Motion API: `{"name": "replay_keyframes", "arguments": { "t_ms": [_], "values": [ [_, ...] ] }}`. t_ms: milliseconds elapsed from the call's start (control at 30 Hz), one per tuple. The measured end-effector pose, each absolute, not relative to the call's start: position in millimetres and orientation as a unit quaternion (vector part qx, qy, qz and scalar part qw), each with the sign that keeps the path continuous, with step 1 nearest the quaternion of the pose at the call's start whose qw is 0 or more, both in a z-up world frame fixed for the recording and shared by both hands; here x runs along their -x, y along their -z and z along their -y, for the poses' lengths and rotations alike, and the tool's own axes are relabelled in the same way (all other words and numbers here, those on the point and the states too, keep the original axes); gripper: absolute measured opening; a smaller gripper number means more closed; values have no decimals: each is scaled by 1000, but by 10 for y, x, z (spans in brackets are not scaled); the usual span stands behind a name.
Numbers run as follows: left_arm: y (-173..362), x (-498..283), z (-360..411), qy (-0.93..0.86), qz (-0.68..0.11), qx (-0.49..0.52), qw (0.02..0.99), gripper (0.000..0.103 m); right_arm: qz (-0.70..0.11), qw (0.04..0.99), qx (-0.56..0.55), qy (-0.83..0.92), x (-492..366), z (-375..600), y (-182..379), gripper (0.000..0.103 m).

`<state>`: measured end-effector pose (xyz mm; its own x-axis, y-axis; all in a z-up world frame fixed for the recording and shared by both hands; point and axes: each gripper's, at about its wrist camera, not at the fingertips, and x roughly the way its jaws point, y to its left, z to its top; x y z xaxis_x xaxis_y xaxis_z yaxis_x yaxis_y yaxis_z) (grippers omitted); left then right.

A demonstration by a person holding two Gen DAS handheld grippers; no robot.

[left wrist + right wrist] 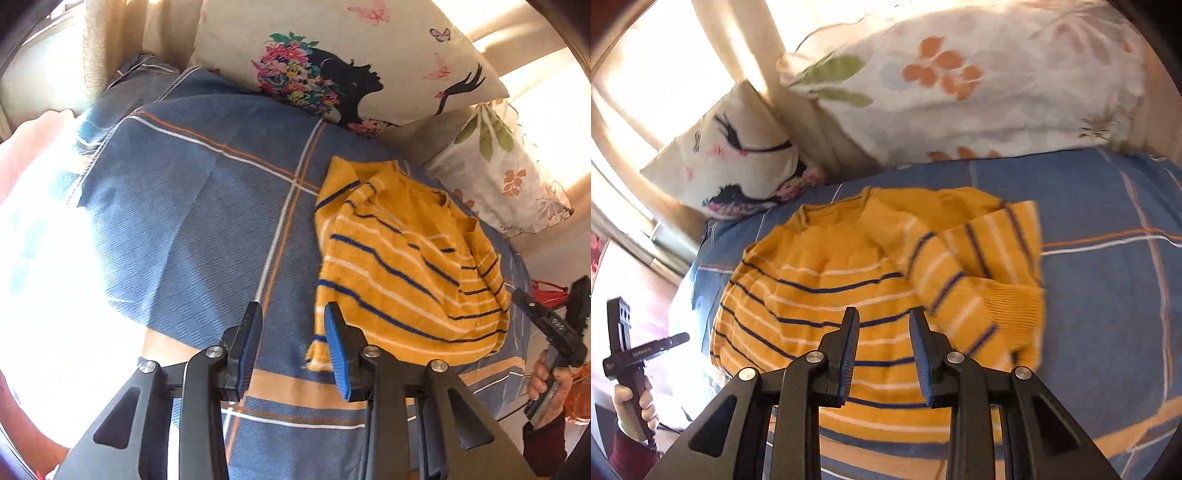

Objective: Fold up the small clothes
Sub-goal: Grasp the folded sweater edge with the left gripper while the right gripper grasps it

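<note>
Both grippers, left (pixel 293 317) and right (pixel 884 325), hang parted and empty over the bed.

Yellow striped sweater (pixel 849 295) lies on the blue checked bedspread (pixel 192 206), neck toward the pillows (pixel 960 92), one sleeve folded across.

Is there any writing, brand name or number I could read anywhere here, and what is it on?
No text here is legible.
Pale lettering on the black handheld gripper seen from the right wrist: too small and blurred to read.
Yellow knitted sweater with blue and white stripes: no visible label.
Printed cushions: pictures only.
</note>
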<state>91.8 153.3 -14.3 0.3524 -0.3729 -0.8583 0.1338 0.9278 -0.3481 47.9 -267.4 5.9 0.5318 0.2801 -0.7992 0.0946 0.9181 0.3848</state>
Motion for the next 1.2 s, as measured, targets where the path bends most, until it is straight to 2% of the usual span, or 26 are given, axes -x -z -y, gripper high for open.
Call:
{"name": "replay_keyframes", "arguments": {
  "t_ms": [200,400,467,533,600,633,667,867,933,967,1000,1067,1167,1200],
  "values": [
    [322,-1132,-1018,181,-554,93,807,37,-528,841,-116,-3,-1286,2703,424,28],
    [413,-1205,-1111,183,-559,110,801,37,-511,829,-208,89,-1652,3474,360,31],
    [450,-1236,-1185,175,-562,114,800,37,-492,837,-218,100,-1613,3502,175,31],
    [494,-1253,-1254,169,-565,119,799,43,-477,852,-198,86,-1551,3299,-80,33],
    [566,-1271,-1299,169,-567,134,795,52,-479,857,-188,40,-1509,2995,-245,44],
    [606,-1274,-1310,170,-569,142,792,52,-487,853,-187,9,-1522,2791,-282,52],
    [644,-1275,-1314,173,-571,150,788,53,-498,846,-188,-26,-1545,2559,-284,54],
    [827,-1232,-1198,207,-579,190,765,58,-567,785,-180,-171,-1778,1330,30,55],
    [929,-1188,-1137,218,-590,208,749,49,-588,769,-165,-187,-1864,1007,149,58],
    [944,-1162,-1108,222,-589,212,748,34,-601,761,-158,-189,-1921,852,211,59],
    [955,-1142,-1081,225,-590,212,746,28,-616,751,-150,-184,-1998,735,283,60],
    [926,-1101,-1065,227,-582,217,750,23,-640,738,-130,-168,-2095,553,403,64],
    [901,-1052,-1100,234,-573,244,746,22,-653,737,-94,-150,-2151,270,439,76],
    [900,-1039,-1096,235,-571,249,746,22,-657,736,-73,-147,-2150,176,447,77]
  ]
}}
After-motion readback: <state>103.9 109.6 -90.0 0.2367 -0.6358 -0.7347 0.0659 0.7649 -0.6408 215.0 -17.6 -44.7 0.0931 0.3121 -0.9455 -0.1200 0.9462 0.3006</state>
